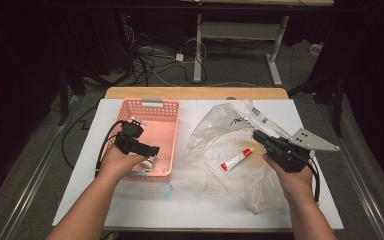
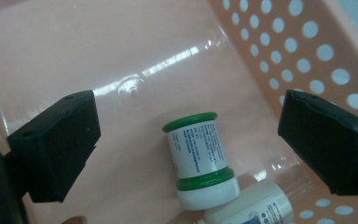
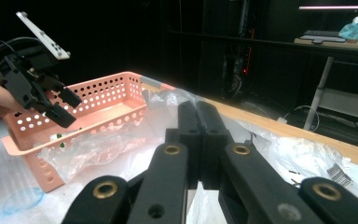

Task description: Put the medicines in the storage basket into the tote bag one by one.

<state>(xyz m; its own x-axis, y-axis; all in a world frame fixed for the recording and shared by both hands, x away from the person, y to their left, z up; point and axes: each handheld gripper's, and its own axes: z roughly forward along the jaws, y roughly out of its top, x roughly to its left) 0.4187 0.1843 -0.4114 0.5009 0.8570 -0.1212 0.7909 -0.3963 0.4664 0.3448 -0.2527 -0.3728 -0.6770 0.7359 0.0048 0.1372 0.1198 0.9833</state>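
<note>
My left gripper (image 1: 150, 152) hangs over the near end of a pink perforated basket (image 1: 152, 130) with its jaws wide open. In the left gripper view (image 2: 189, 135) the pads flank a white bottle with green rings (image 2: 198, 149) that lies on the basket floor (image 2: 98, 51), and they do not touch it. A second white bottle (image 2: 247, 205) lies against it. My right gripper (image 1: 256, 135) is shut on nothing, above a crumpled clear plastic bag (image 1: 215, 135). A small red and white tube (image 1: 236, 160) rests on that bag, just left of the right hand.
The white mat (image 1: 130, 205) covers a wooden table (image 1: 195, 93). In the right gripper view the bag (image 3: 284, 154) spreads from the basket (image 3: 102, 93) to the right, and the left gripper (image 3: 65, 107) hovers over the basket. Cables and desk legs (image 1: 197, 50) stand beyond the table.
</note>
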